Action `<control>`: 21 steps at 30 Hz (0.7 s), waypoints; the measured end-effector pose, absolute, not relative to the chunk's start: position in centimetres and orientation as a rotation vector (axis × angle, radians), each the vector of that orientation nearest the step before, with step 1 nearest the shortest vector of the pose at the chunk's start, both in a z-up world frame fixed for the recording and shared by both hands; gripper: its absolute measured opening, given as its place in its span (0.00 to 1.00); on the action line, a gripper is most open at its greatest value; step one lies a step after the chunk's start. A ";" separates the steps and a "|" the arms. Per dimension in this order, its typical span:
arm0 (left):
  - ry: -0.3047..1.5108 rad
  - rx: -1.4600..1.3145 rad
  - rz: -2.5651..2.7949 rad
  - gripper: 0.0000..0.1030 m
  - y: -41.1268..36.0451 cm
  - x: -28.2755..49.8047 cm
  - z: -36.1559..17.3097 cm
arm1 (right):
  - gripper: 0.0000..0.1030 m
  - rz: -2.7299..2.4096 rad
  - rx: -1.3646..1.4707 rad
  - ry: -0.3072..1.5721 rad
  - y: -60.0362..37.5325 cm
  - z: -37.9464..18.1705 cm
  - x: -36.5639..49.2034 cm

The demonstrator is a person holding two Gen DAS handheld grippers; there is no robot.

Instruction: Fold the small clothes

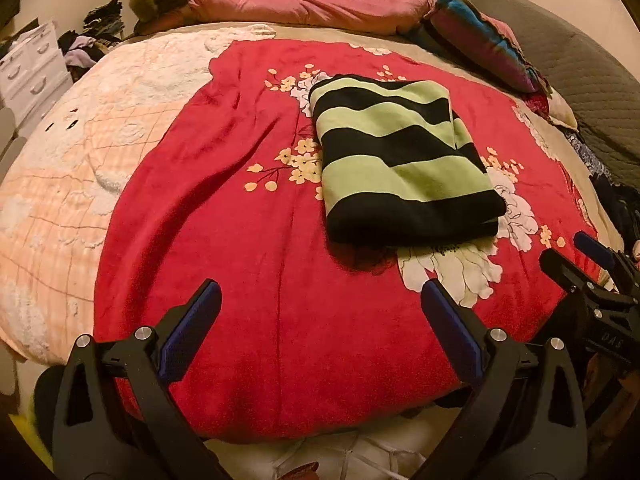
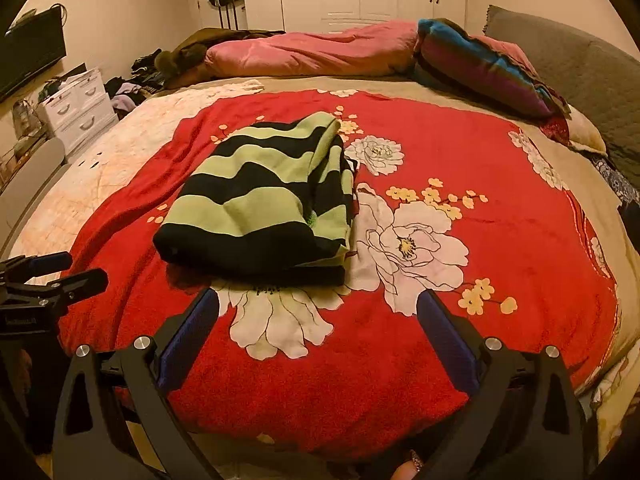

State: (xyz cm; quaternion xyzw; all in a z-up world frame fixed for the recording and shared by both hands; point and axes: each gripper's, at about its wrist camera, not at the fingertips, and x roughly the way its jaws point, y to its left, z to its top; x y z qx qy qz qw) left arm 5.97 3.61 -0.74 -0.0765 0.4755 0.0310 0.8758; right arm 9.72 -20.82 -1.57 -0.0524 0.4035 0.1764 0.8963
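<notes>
Green-and-black striped garment [image 1: 400,160] lies folded on the red floral blanket [image 1: 240,260], ahead of both tongs. I see my left gripper [image 1: 320,308] and right gripper [image 2: 318,312] spread wide, holding nothing.

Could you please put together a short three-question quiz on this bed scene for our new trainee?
1. True or false: the striped garment lies spread out flat and unfolded on the red floral blanket.
2. Multiple choice: how do the left gripper and right gripper stand? A) both open and holding nothing B) both shut on the garment C) one open, one shut on the garment.
3. Fill in: the garment's stripes are black and light ____.

Key: 1 false, it lies folded into a compact stack. 2 A. 3 green.
</notes>
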 end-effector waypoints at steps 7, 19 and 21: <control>0.997 -0.151 0.079 0.91 3.6 6.1 -0.7 | 0.96 0.363 -0.099 0.841 -21.0 -1.6 9.8; 0.985 -0.134 0.093 0.91 3.6 6.0 -0.3 | 0.96 0.362 -0.099 0.843 -21.0 -1.7 9.8; 0.984 -0.134 0.095 0.91 3.6 6.0 -0.3 | 0.96 0.362 -0.100 0.844 -20.9 -1.7 9.8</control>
